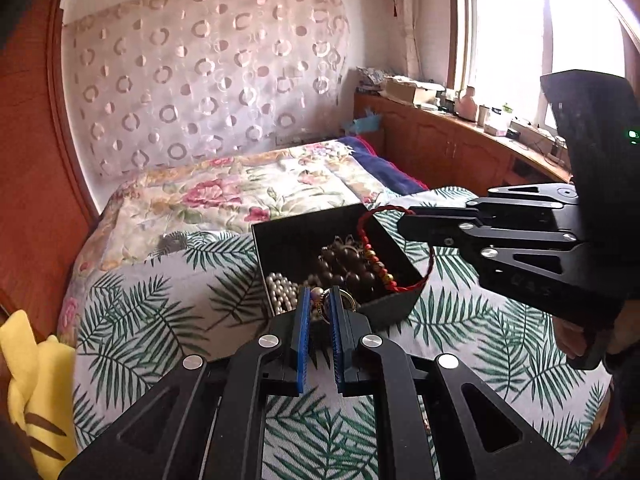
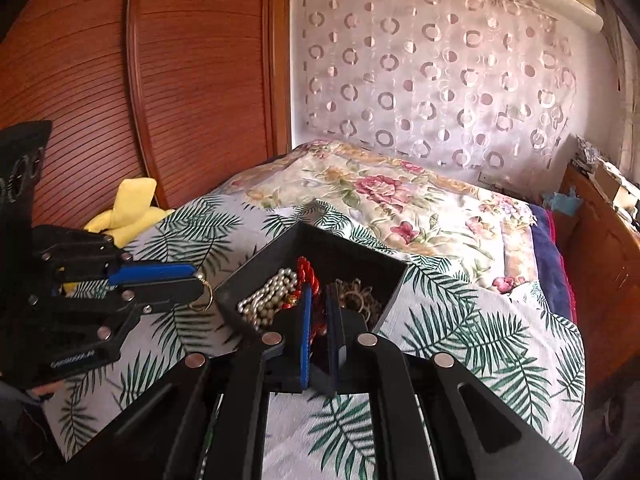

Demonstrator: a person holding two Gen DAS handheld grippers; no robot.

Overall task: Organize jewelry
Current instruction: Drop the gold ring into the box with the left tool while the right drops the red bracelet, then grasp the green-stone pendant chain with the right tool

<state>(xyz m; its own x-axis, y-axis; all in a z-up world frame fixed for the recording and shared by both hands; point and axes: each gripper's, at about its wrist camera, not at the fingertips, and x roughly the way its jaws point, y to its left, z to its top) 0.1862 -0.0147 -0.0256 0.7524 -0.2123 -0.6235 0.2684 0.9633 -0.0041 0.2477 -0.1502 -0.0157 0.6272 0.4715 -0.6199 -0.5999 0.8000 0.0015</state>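
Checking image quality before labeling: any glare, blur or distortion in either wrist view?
Left wrist view: window blown out to white; wardrobe edge bowed by the fisheye; black box and red cord bracelet sharp. Right wrist view: no glare, even light; bedspread soft at the bottom, pearls still legible.

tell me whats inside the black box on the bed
Inside the black box: a white pearl strand, dark brown wooden beads, and brassy filigree pieces. Its floor and anything underneath are covered.
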